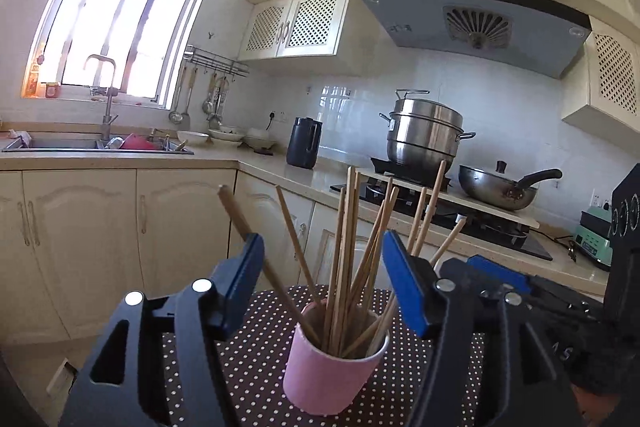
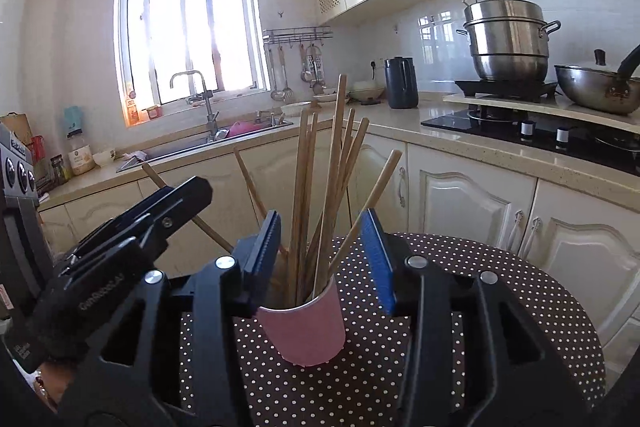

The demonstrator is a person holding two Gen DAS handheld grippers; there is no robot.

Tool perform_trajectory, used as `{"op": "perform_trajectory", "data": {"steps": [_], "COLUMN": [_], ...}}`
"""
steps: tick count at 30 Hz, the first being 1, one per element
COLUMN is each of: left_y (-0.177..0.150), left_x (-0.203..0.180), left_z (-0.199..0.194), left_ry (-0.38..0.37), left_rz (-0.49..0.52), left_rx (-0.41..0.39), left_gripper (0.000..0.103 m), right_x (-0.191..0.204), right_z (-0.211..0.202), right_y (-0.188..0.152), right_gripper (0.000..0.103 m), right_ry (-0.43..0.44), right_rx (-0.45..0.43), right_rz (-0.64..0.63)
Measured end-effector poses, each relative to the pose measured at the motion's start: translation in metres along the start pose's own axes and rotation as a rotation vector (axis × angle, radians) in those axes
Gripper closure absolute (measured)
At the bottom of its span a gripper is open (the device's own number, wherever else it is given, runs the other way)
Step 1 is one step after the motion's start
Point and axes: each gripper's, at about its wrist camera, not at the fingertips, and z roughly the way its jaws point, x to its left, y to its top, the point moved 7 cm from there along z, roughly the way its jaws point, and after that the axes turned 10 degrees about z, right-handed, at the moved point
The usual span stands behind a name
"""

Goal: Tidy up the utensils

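Note:
A pink cup [image 1: 332, 375] stands upright on a brown polka-dot table [image 1: 256, 347] and holds several wooden chopsticks [image 1: 346, 247] fanned outward. My left gripper [image 1: 322, 263] is open, its blue pads on either side of the chopsticks above the cup. In the right wrist view the same pink cup [image 2: 304, 331] and chopsticks [image 2: 320, 195] sit between the open fingers of my right gripper [image 2: 320, 247]. The left gripper [image 2: 132, 227] shows at the left of that view, and the right gripper's body [image 1: 520, 291] shows at the right of the left wrist view. Neither holds anything.
The polka-dot table [image 2: 500, 287] is round, with its edge close behind the cup. Beyond it run cream cabinets [image 1: 120, 227], a sink [image 1: 100, 143] under the window, a dark kettle [image 1: 303, 143], and a stove with a steel steamer pot [image 1: 424, 135] and a wok [image 1: 500, 187].

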Motion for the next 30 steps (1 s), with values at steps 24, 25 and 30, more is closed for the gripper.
{"op": "perform_trajectory", "data": {"steps": [24,25,30], "left_y": [-0.002,-0.002,0.003], "left_x": [-0.030,-0.032,-0.040], "left_z": [-0.252,-0.261,-0.294], "left_ry": [0.013,0.016,0.048], "left_rz": [0.152,0.155,0.174], "left_rx": [0.010,0.005,-0.029], "left_gripper": [0.016,0.016,0.014], "right_x": [0.096,0.098,0.108], "right_z": [-0.241,-0.248,-0.282], "right_y": [-0.063,-0.064,-0.062], "right_gripper": [0.022,0.022,0.020], "right_ry": [-0.110,-0.110,-0.126], "right_rx": [-0.172,-0.185,-0.247], "right_rz": [-0.123,-0.123,-0.139]}}
